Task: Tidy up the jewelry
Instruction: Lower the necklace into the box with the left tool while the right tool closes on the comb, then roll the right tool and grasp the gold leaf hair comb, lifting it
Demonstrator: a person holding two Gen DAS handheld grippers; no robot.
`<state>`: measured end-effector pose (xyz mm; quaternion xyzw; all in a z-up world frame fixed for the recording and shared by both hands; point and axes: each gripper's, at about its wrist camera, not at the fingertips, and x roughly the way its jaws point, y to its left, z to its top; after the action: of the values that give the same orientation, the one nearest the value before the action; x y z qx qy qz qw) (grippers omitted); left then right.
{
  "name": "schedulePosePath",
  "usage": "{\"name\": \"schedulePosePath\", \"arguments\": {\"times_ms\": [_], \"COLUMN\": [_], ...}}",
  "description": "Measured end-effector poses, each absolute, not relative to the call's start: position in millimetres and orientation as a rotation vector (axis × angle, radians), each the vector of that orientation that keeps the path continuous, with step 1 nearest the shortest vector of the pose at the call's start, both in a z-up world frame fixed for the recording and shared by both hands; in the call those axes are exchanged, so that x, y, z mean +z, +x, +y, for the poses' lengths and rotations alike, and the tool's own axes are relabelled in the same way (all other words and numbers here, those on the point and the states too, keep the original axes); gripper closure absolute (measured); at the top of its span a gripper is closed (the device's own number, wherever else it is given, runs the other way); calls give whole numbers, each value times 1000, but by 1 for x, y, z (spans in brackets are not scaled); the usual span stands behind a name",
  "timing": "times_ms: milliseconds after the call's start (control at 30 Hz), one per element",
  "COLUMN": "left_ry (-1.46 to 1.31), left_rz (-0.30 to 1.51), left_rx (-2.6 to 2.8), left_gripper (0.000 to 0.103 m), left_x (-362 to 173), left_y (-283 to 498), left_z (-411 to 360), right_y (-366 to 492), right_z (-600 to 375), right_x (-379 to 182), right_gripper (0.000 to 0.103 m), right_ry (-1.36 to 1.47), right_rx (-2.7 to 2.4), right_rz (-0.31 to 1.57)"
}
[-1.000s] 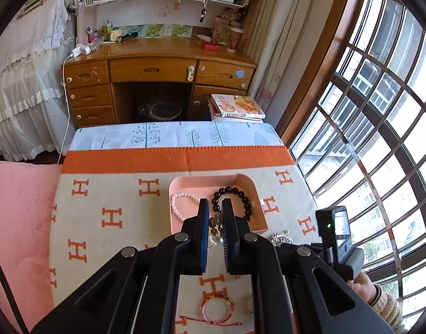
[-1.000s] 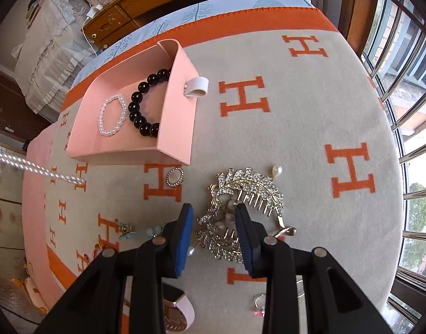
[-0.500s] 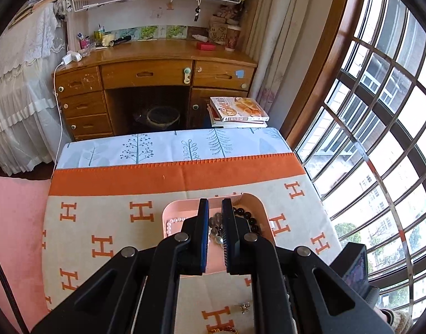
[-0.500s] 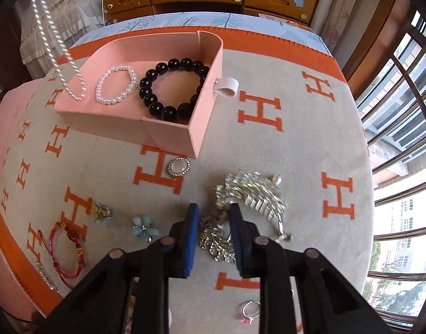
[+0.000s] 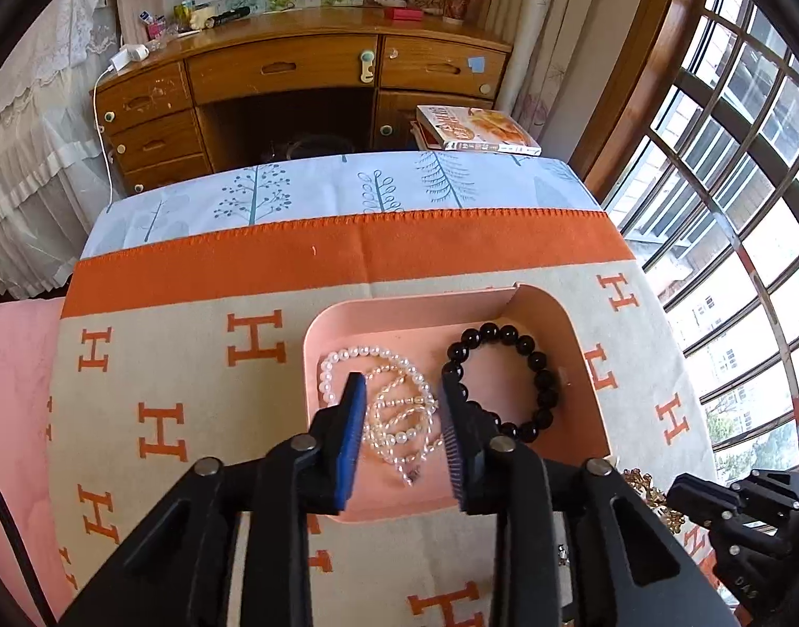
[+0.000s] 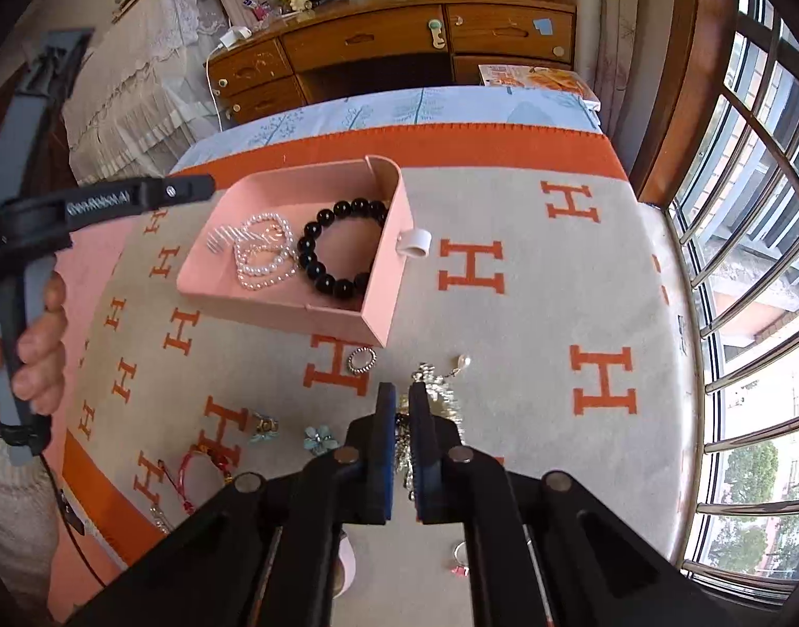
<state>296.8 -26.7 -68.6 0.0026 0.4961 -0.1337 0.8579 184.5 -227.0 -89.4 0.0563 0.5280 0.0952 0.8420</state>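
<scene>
My left gripper [image 5: 402,384] hangs low over the pink tray [image 5: 409,308] with its jaws opening. A long pearl necklace [image 5: 399,418] lies coiled on the tray floor between them, free of the pads. Beside it lie a white pearl bracelet [image 5: 328,366] and a black bead bracelet [image 5: 535,360]. My right gripper [image 6: 403,392] is shut on a silver leaf hair comb [image 6: 443,392], whose tip sticks out past the fingers, in front of the tray [image 6: 315,308]. The right wrist view shows the necklace [image 6: 263,261] in the tray.
Loose pieces lie on the H-patterned blanket: a round ring [image 6: 361,360], a pearl drop [image 6: 463,363], a blue flower [image 6: 318,439], a red cord bracelet [image 6: 200,465], a pink-stone ring [image 6: 459,559]. A person's hand [image 6: 38,345] holds the left gripper. Window bars stand on the right.
My left gripper sank into the tray and opened, leaving the pearl necklace there. My right gripper closed on the silver comb and rose a little.
</scene>
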Motion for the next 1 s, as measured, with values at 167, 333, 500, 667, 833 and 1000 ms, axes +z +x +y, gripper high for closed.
{"name": "schedulePosePath", "arguments": {"times_ms": [167, 333, 500, 667, 833, 1000], "left_ry": [14, 54, 48, 23, 26, 10], "left_rz": [1029, 1013, 1032, 1055, 1073, 1079], "left_rx": [-294, -311, -321, -324, -321, -326], "left_gripper": [59, 59, 58, 58, 57, 57], "left_x": [-71, -70, -77, -86, -91, -92], "left_y": [283, 265, 251, 240, 236, 236], "left_z": [-20, -18, -11, 2, 8, 7], "right_y": [186, 186, 195, 212, 220, 230], "right_z": [-223, -221, -221, -251, -274, -284], "right_x": [-83, -68, -70, -100, -130, -144], "right_gripper": [103, 103, 103, 96, 74, 74], "right_ry": [132, 139, 153, 284, 343, 503], "right_rx": [217, 234, 228, 176, 133, 150], "right_rz": [1103, 1074, 1100, 1167, 1221, 1251]}}
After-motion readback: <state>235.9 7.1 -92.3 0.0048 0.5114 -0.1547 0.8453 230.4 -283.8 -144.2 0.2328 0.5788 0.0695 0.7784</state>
